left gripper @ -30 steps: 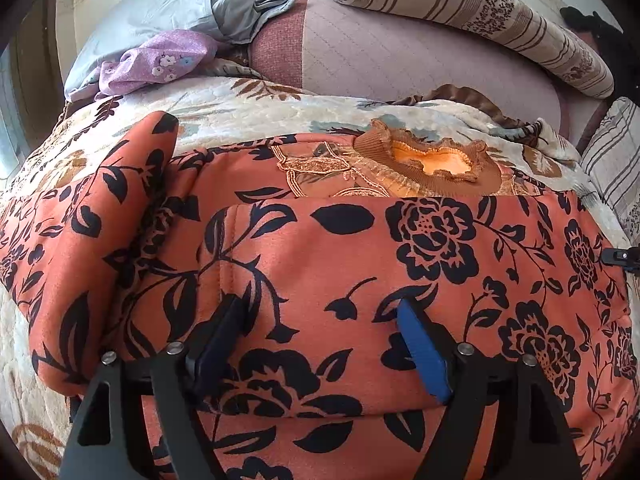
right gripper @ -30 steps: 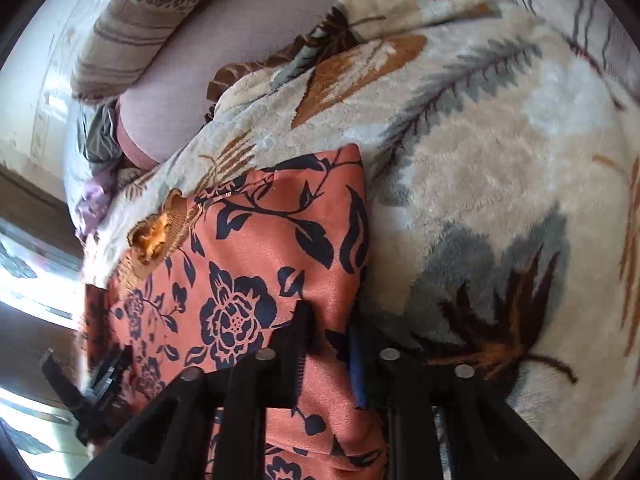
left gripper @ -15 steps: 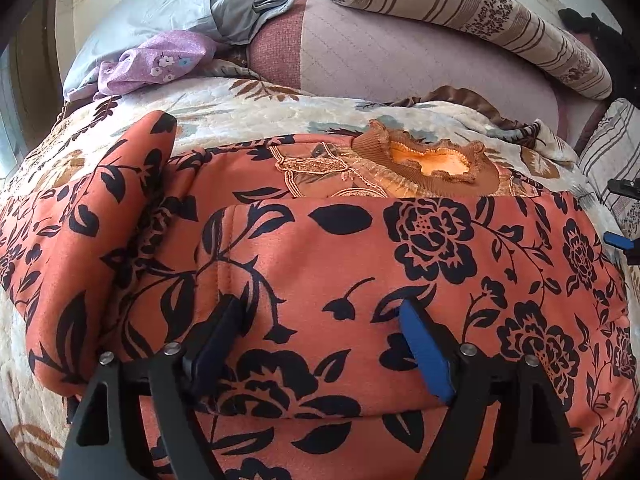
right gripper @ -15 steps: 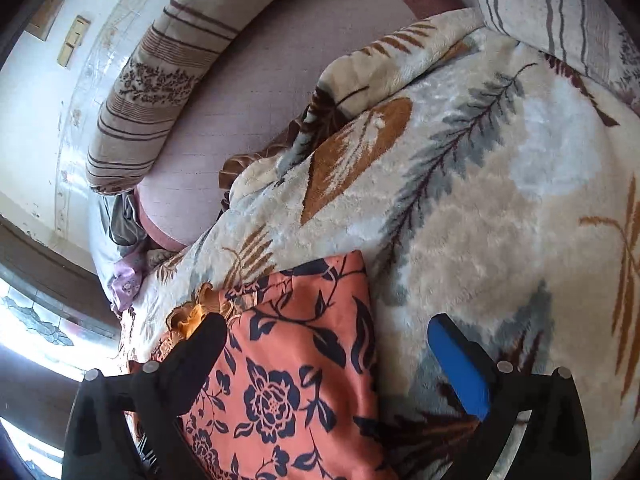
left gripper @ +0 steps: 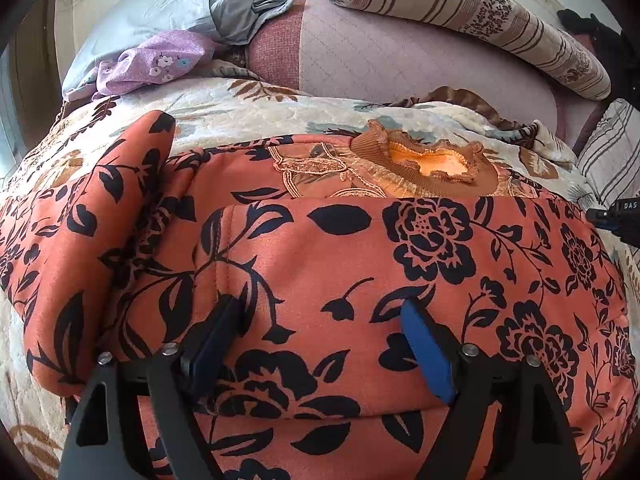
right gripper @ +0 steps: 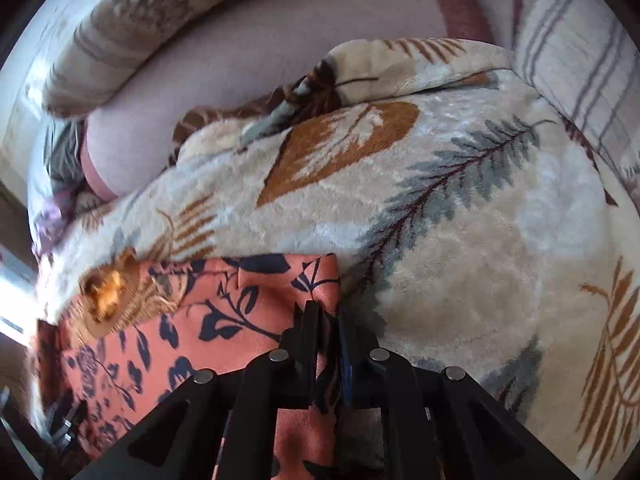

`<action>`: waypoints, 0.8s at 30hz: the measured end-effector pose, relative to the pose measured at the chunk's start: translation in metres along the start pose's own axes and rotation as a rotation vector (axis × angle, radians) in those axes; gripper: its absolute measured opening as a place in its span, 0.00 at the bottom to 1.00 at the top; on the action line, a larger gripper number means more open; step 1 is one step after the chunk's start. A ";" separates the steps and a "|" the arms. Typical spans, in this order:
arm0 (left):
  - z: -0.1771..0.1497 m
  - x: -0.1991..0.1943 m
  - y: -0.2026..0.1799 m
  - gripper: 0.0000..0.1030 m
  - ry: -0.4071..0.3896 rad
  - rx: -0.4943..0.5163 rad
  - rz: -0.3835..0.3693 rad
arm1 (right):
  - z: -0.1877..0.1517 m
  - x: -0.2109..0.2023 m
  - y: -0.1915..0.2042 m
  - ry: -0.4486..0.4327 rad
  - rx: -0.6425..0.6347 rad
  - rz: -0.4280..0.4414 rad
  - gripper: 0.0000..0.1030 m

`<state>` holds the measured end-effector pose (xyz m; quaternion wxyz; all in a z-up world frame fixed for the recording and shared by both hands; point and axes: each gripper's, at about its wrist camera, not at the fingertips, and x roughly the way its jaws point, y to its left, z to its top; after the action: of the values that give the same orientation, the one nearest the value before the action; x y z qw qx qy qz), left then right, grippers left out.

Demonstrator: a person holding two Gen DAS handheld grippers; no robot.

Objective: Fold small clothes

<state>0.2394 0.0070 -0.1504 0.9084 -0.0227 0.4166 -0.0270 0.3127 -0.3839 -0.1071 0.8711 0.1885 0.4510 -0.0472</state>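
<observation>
Right gripper (right gripper: 328,324) has closed again, pinching the orange floral garment's (right gripper: 256,300) edge.

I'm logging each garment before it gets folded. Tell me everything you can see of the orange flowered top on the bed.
The orange top is soft, fleecy-looking fabric printed with black roses and leaves. Its ribbed brown collar has a frilled edge and embroidered trim beside it. It lies flat on the leaf-patterned blanket, lower part folded up towards the collar, one sleeve turned inward. The left gripper sits open over it; the right gripper pinches its side edge.
</observation>
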 end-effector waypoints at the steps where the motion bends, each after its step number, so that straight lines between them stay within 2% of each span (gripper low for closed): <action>1: 0.000 0.000 0.000 0.81 0.000 -0.001 -0.001 | 0.000 -0.011 0.001 -0.031 -0.002 0.008 0.16; 2: 0.000 0.000 0.000 0.81 -0.001 -0.001 -0.002 | 0.001 -0.020 0.004 -0.050 0.002 0.046 0.20; 4: 0.000 0.000 0.000 0.81 0.000 0.000 0.000 | -0.002 -0.031 0.012 -0.034 0.033 0.207 0.46; 5: 0.000 0.000 0.000 0.81 0.001 0.000 0.000 | -0.007 -0.032 0.016 -0.013 0.058 0.293 0.84; 6: 0.000 0.000 0.000 0.81 0.001 0.000 0.000 | -0.013 -0.028 0.019 0.021 0.079 0.359 0.98; 7: 0.000 0.000 0.000 0.81 0.000 -0.001 -0.001 | -0.020 -0.018 0.019 0.073 0.088 0.400 0.98; 8: 0.000 0.000 0.000 0.81 0.001 -0.001 -0.001 | -0.028 -0.007 0.018 0.125 0.081 0.387 0.96; 9: 0.000 0.000 0.000 0.81 0.001 0.000 0.000 | -0.033 0.007 0.009 0.166 0.090 0.323 0.95; 10: 0.000 0.000 0.000 0.81 0.001 0.001 0.001 | -0.036 0.015 -0.007 0.164 0.157 0.289 0.90; 11: 0.000 0.000 0.000 0.81 0.001 0.002 0.002 | -0.040 0.007 -0.020 0.127 0.247 0.297 0.75; 12: 0.001 0.000 0.000 0.81 0.001 0.000 0.001 | -0.040 -0.005 -0.025 0.101 0.298 0.290 0.74; 13: 0.001 0.000 0.000 0.81 0.002 0.001 0.001 | -0.041 -0.018 -0.022 0.077 0.288 0.275 0.75; 15: 0.000 0.001 -0.001 0.81 0.000 0.005 0.003 | -0.043 -0.035 -0.002 0.064 0.194 0.355 0.75; 17: 0.000 0.001 -0.001 0.82 -0.001 0.002 -0.001 | -0.053 -0.039 0.010 0.074 0.120 0.395 0.77; 18: 0.000 0.001 -0.001 0.82 0.000 0.003 -0.001 | -0.059 -0.029 0.012 0.104 0.081 0.382 0.81; 19: 0.000 0.000 -0.001 0.82 0.000 0.003 -0.001 | -0.065 -0.011 0.008 0.174 0.076 0.309 0.81; 20: 0.000 0.001 -0.001 0.82 0.001 0.005 0.001 | -0.071 -0.006 -0.002 0.178 0.131 0.284 0.67; 21: 0.000 0.000 -0.001 0.82 0.000 0.004 0.001 | -0.072 -0.017 -0.005 0.140 0.164 0.250 0.50; 23: 0.000 0.001 -0.001 0.82 0.001 0.004 0.000 | -0.075 -0.050 0.011 0.058 0.098 0.191 0.54; 24: 0.000 0.001 -0.001 0.82 0.002 0.007 0.004 | -0.081 -0.069 0.021 0.006 0.062 0.195 0.63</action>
<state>0.2402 0.0054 -0.1511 0.9081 -0.0185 0.4174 -0.0267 0.2152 -0.3409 -0.0877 0.8639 0.2585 0.4316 0.0242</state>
